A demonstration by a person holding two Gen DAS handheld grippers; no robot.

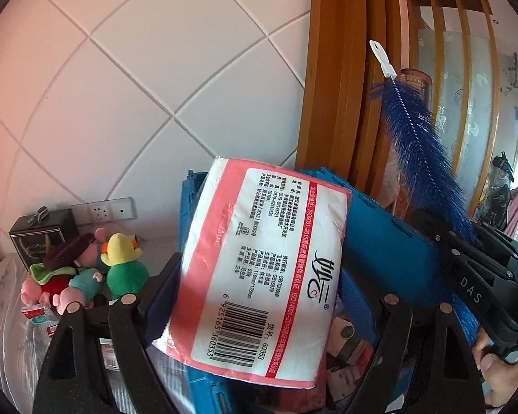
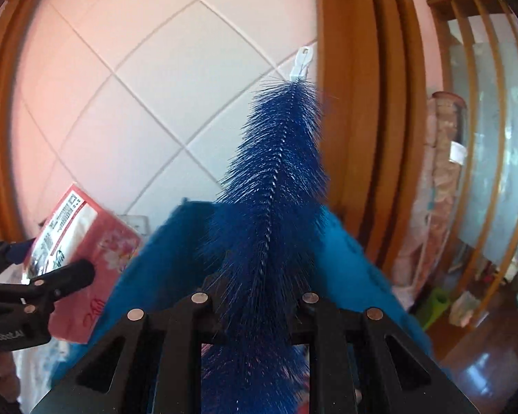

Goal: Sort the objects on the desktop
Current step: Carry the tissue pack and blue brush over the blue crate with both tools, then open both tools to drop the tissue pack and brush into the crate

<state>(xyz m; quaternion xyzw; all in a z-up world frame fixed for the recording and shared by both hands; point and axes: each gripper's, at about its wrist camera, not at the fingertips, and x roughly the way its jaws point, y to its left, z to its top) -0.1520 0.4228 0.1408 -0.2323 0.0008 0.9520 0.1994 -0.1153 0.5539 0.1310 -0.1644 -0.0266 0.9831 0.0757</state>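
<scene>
My left gripper (image 1: 259,302) is shut on a pink-and-white tissue pack (image 1: 259,269) and holds it tilted above a blue crate (image 1: 390,241). The pack also shows at the left of the right wrist view (image 2: 86,241). My right gripper (image 2: 255,300) is shut on a long blue bottle brush (image 2: 276,179) with a white tip, pointing up. In the left wrist view the brush (image 1: 421,145) and right gripper (image 1: 466,269) are at the right, over the crate's far side. The blue crate (image 2: 348,258) lies just beyond my right fingers.
A pile of plush toys (image 1: 86,269) and a dark box (image 1: 41,234) sit at the left by wall sockets (image 1: 103,208). Small packets (image 1: 348,341) lie inside the crate. A tiled wall (image 1: 155,69) and a wooden door frame (image 1: 335,86) stand behind.
</scene>
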